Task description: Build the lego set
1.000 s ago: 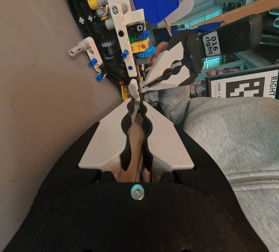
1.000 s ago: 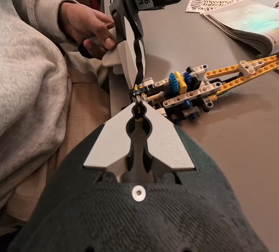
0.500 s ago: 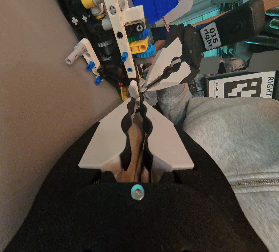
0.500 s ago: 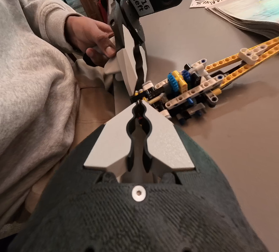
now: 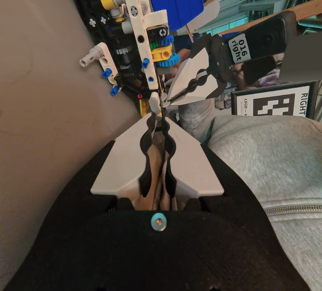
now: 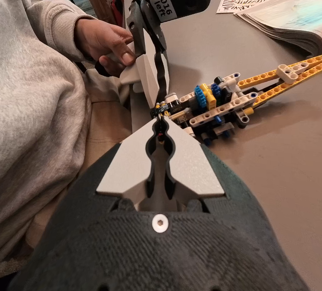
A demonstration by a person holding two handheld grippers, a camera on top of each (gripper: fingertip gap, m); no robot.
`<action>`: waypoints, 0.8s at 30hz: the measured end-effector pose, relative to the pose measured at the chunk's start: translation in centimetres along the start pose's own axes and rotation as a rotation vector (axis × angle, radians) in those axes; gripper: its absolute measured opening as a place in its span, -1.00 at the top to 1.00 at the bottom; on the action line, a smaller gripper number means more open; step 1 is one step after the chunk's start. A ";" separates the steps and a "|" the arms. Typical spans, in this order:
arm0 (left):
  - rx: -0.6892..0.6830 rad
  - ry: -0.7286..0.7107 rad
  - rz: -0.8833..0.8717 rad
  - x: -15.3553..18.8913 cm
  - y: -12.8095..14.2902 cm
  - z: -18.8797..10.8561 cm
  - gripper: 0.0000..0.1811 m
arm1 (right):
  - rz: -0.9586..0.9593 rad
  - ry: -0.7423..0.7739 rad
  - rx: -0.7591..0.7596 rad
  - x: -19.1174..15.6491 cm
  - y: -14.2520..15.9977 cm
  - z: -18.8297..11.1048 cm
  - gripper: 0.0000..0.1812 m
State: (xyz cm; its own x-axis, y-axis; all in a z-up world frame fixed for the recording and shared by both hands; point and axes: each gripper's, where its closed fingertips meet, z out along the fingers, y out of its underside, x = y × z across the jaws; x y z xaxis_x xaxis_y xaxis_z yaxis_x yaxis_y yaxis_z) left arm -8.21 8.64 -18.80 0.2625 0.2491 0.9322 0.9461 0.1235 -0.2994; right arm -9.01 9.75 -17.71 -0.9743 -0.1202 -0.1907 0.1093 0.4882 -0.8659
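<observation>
Lego model (image 6: 217, 106) lies on tabletop (image 6: 261, 178) at near edge, long axis running from both claws out along yellow beams (image 6: 278, 80) toward far right. Left claw (image 5: 157, 116) narrow, tips pinching model's near end beside grey piece (image 5: 155, 103). Right claw (image 6: 161, 119) nearly closed on small part at same end; exact part too small to tell. Both claws meet there, tips nearly touching. Booklet (image 6: 287, 21) well apart, far right.
</observation>
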 end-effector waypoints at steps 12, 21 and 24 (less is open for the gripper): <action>0.008 0.007 0.000 0.1 -0.1 -0.4 0.94 | -0.015 0.005 0.004 -0.1 -0.1 0.2 1.00; 0.002 -0.057 0.044 -0.5 -0.1 -1.0 0.87 | -0.036 0.014 0.010 -0.1 -0.3 0.3 0.98; 0.001 -0.101 0.083 -0.9 -0.1 -1.3 0.86 | -0.028 0.003 0.070 -0.5 -1.4 -0.1 0.89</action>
State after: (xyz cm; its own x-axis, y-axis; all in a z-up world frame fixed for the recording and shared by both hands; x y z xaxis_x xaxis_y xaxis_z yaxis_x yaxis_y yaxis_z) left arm -8.32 7.10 -19.38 0.3191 0.3535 0.8793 0.9218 0.0998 -0.3746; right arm -8.74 9.22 -16.37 -0.9776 -0.1308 -0.1647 0.0952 0.4228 -0.9012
